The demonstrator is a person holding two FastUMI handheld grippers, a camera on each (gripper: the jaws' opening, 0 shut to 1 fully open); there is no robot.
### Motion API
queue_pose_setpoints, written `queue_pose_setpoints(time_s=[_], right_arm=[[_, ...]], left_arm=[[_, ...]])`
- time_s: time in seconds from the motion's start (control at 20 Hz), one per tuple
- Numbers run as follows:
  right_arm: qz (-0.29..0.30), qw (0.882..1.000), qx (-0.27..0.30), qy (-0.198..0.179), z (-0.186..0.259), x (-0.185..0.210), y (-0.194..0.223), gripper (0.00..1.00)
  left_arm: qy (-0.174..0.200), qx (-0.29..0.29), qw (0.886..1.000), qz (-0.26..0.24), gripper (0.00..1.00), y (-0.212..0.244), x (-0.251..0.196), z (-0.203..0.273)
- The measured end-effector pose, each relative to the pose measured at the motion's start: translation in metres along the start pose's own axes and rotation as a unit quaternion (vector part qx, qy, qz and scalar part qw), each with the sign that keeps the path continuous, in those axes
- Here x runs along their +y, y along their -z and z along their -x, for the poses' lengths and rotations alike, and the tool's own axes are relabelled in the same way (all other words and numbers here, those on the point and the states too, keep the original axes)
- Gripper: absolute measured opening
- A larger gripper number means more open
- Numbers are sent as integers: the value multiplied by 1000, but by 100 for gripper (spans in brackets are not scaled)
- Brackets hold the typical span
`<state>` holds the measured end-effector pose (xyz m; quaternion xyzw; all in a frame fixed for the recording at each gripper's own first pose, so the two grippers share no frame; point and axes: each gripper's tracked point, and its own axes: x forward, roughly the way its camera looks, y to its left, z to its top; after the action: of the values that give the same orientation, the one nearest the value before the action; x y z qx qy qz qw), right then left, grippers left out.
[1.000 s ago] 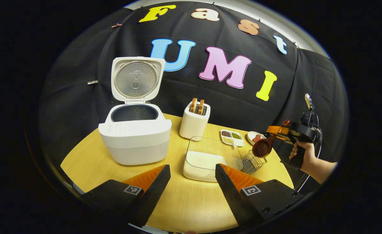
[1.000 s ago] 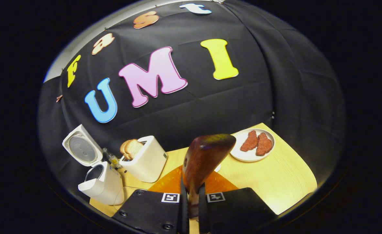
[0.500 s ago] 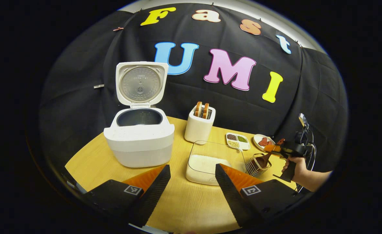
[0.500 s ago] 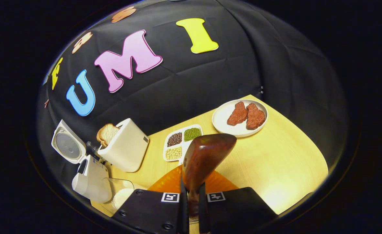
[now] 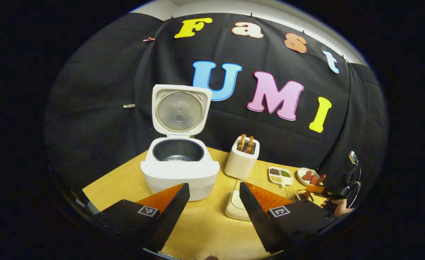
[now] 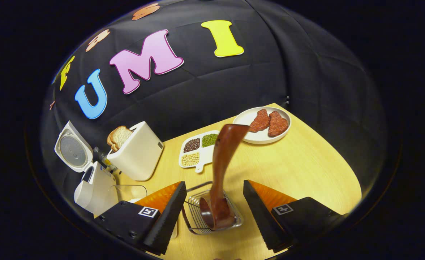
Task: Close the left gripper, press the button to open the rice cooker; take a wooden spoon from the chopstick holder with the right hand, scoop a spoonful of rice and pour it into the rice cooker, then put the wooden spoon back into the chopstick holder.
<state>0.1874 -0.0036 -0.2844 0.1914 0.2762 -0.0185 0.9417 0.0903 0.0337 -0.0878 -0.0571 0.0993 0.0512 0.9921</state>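
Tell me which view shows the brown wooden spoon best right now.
Right gripper view. The brown wooden spoon stands bowl-down in the wire chopstick holder, seen whole between the open right gripper fingers. In the left gripper view it is small, far off near the edge, mostly its handle.

Both grippers carry dark, boxy finger mounts. Each mount bears a small square black-and-white marker. The left gripper [image 5: 214,207] and right gripper [image 6: 214,213] have ridged, wedge-shaped fingers.
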Motion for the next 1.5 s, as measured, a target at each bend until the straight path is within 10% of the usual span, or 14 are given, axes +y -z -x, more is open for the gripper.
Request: queue_pose_setpoints(time_s=[0.55,1.5], right_arm=[[104,985,-133,39,117,-22,-65,98],[178,970,-164,-3,197,74,-61,98]], left_arm=[[-11,-74,996,-41,95,-137,37,-32],[-38,-117,990,-70,94,-312,99,-236]])
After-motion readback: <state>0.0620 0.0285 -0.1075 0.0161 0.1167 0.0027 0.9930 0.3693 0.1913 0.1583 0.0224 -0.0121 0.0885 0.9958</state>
